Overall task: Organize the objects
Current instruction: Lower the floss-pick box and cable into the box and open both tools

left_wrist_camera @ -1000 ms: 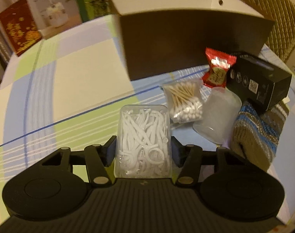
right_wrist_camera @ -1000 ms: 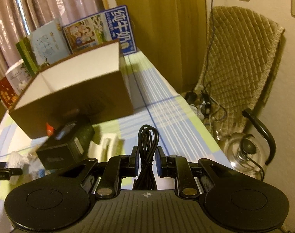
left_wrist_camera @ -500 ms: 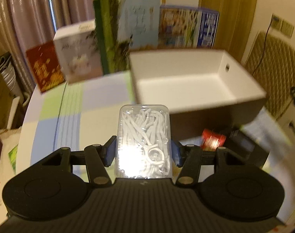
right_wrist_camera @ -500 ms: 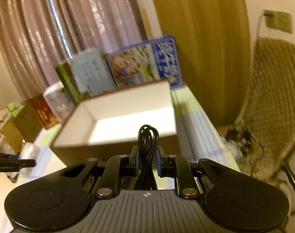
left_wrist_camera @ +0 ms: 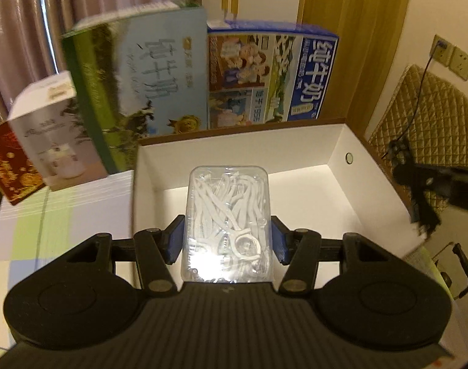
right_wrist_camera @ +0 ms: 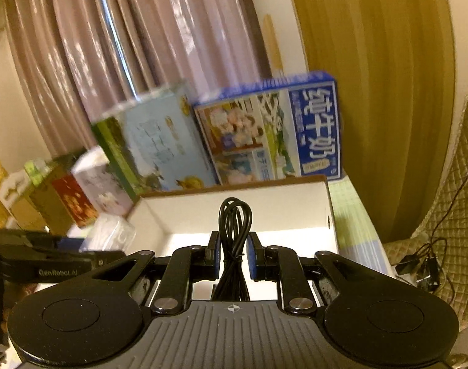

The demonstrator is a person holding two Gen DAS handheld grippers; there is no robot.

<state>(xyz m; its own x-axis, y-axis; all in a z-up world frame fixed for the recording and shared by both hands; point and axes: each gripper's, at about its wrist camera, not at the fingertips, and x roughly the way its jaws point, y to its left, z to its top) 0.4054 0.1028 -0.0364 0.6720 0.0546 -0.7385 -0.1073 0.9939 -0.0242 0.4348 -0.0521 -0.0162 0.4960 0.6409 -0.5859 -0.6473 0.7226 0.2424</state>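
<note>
Left wrist view: the left gripper (left_wrist_camera: 227,240) is clamped on a clear case of floss picks (left_wrist_camera: 228,224), held above the open white-lined box (left_wrist_camera: 335,144). Right wrist view: the right gripper (right_wrist_camera: 234,258) pinches a coiled black cable (right_wrist_camera: 234,246) over the same box (right_wrist_camera: 283,206).

curtain (right_wrist_camera: 160,46): mauve, pleated, far left
door (right_wrist_camera: 381,61): wood, far right
chair (left_wrist_camera: 424,123): quilted, right
light: warm, dim

The blue carton (left_wrist_camera: 314,77) reads "纯牛奶"; the left gripper (right_wrist_camera: 58,272) reads "GenRobot.AI".
</note>
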